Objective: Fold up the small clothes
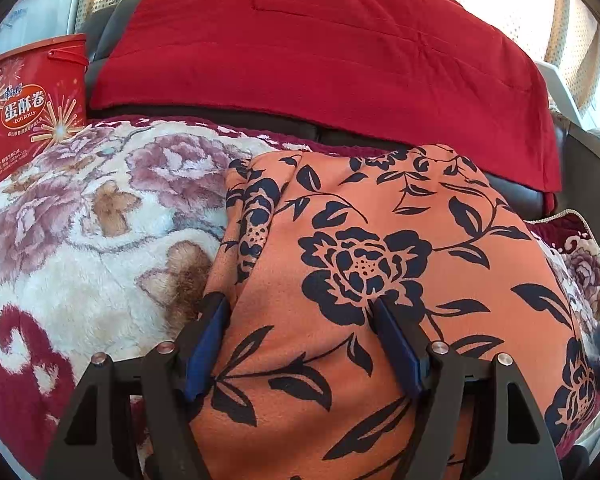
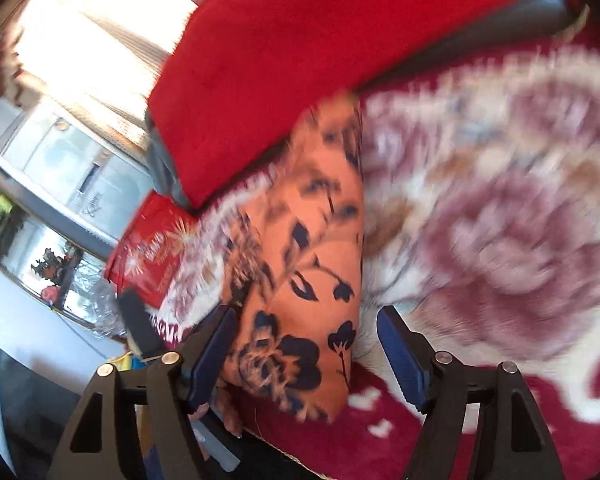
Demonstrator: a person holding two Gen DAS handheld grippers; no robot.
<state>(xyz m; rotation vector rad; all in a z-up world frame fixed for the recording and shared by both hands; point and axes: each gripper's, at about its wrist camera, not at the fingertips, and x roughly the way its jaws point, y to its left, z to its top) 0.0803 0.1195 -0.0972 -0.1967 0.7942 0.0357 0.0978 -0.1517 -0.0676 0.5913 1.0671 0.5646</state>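
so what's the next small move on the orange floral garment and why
Probably draw both hand-held grippers back from it. The orange floral garment already lies as a folded panel on the plush floral blanket, and both the left hand-held gripper and the right hand-held gripper stand open with nothing pinched.

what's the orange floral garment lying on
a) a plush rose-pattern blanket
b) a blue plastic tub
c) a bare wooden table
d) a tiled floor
a: the orange floral garment lies folded on a cream and maroon plush rose-pattern blanket, which shows on both sides of it.
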